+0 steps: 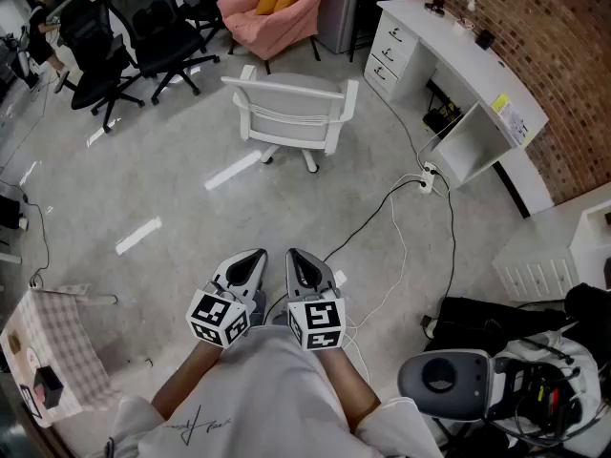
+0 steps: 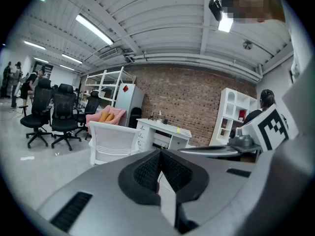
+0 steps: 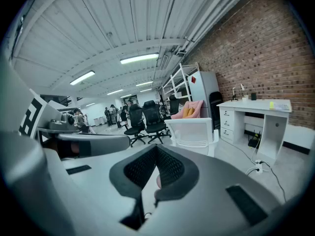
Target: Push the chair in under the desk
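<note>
A brick wall (image 1: 535,36) bounds a grey floor (image 1: 172,189) holding black office chairs (image 1: 143,36) and a pink armchair (image 1: 277,8).

The shells of my left gripper (image 1: 253,261) and right gripper (image 1: 298,261) are smooth matt grey plastic; the pads (image 2: 146,170) are black rubber with a rough dimpled grain. The chair (image 1: 291,113) looks white matt plastic, the desk (image 1: 449,41) smooth white board. The floor (image 1: 172,189) is polished grey and glossy, the wall (image 1: 535,27) rough brick, the armchair (image 1: 282,27) soft pink cloth, the ceiling (image 3: 98,28) ribbed sheet metal
</note>
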Available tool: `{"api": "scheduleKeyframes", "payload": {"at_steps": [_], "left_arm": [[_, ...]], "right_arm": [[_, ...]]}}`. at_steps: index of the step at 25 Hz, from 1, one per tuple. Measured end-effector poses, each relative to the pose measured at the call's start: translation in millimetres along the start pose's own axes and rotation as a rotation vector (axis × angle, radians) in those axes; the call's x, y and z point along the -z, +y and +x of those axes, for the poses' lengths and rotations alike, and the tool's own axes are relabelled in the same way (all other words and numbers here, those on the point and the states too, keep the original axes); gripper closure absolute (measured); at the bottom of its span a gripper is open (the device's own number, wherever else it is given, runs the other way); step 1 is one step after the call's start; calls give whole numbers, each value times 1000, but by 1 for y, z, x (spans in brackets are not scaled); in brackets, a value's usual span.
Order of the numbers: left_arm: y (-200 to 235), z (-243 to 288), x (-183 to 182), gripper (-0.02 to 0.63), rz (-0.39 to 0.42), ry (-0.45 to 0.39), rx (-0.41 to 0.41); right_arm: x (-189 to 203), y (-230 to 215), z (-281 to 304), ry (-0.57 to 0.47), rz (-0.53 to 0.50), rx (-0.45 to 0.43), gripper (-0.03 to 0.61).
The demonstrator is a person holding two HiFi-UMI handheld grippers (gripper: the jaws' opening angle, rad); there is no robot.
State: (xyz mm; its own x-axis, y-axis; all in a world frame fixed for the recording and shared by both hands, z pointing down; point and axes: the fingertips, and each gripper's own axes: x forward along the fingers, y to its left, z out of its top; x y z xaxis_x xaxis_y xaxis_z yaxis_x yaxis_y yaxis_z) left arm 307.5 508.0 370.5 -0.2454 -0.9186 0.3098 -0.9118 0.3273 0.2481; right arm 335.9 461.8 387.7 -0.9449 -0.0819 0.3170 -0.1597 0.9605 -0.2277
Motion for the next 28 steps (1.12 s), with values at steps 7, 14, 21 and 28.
{"api": "scheduleKeyframes", "payload": {"at_steps": [7,14,21,28], "left_arm": [[34,18,2,609,-57,28,-71],[64,52,-12,609,-70,61,-34],[111,86,-43,609,-48,78,6],[174,105,-65,609,-20,108,77]], "right_arm": [[0,-6,26,41,30,-18,554],[-21,-10,57,55,26,-47,554],[-44,-21,111,60,62,-36,552],[-69,-25,182,68,50,20,552]]}}
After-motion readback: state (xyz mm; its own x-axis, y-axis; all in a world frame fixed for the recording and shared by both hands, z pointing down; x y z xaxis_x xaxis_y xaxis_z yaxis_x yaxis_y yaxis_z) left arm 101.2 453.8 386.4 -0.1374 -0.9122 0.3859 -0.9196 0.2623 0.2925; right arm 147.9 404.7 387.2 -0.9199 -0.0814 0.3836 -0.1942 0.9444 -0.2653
